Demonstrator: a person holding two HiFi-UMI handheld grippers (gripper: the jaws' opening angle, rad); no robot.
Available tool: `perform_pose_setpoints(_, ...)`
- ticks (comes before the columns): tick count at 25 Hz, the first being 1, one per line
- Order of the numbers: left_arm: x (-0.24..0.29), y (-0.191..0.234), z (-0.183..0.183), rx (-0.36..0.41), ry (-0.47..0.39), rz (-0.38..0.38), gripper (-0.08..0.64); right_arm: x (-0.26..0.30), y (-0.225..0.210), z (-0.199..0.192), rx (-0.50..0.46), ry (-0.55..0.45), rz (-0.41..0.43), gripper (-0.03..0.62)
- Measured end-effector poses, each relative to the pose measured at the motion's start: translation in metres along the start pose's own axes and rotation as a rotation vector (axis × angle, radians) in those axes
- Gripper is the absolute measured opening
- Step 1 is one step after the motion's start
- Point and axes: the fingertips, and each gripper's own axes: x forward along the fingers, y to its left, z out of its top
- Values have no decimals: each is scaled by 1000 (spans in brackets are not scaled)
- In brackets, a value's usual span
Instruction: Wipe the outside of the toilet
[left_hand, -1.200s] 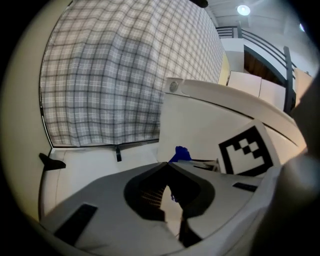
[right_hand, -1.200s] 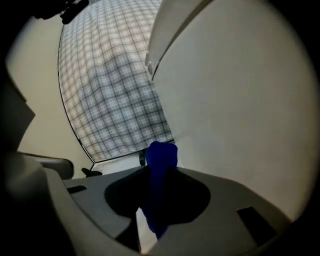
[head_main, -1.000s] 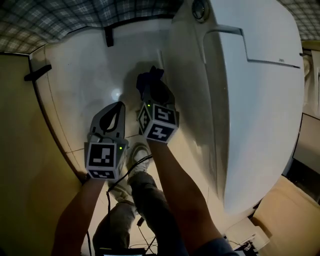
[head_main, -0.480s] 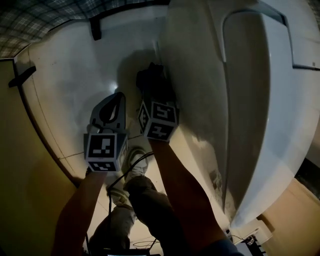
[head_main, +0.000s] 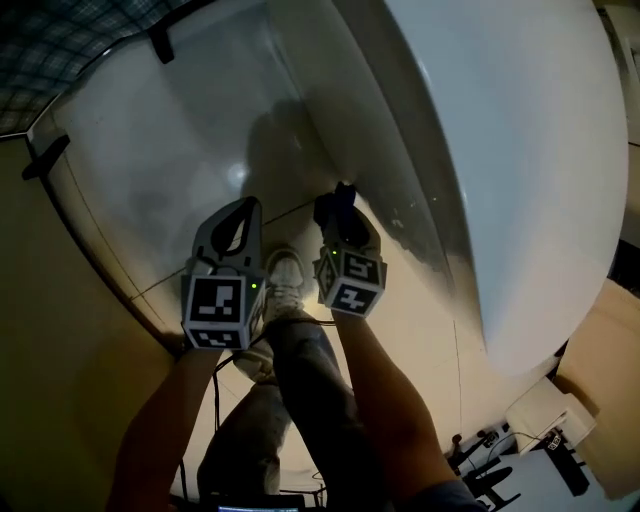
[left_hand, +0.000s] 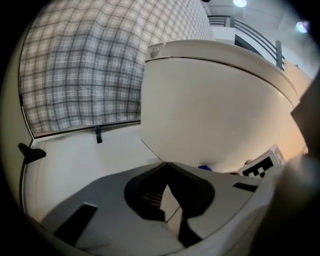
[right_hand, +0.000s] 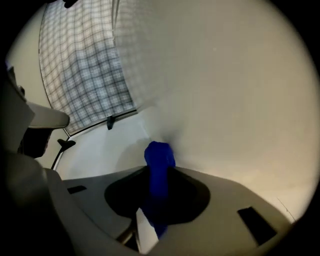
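Cloth (right_hand: 159, 165) against toilet (right_hand: 225, 100) side

Right side: passage is blocked by the toilet (head_main: 500, 150), whose bulging side overhangs the floor (head_main: 170, 150).
At the toilet's side: the space is taken by the right gripper (head_main: 340, 205), closed on a blue cloth (right_hand: 159, 160) held right up to the toilet's side.
Ahead: open floor is offered up to the checked wall (left_hand: 85, 65), where two black brackets (head_main: 160, 42) stand out at its foot.
Left side: the way is closed by a yellowish wall (head_main: 60, 380).
Between toilet and yellowish wall: the left gripper (head_main: 235, 225), jaws together and empty, is held over bare floor, clear of the toilet.
Beneath the grippers: the floor is occupied by a shoe (head_main: 285, 285).
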Motion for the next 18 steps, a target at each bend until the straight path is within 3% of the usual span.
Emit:
perform_pose_setpoints(4, -30, -16, -10, 39, 11, -4, 9, -39, -2, 4, 18, -33, -4, 98)
perform_pose_setpoints(7, -67, -42, 8, 58, 9, -21, 9, -89, 12, 23, 21, -67, 27, 100)
perform_pose_setpoints(11, -141, -75, 74, 69, -27, -13, 9, -188, 32, 70, 79, -133, 61, 98)
perform_pose_setpoints(18, -276, -122, 208, 61, -186, 52, 9, -387, 60, 190, 15, -297, 191, 100)
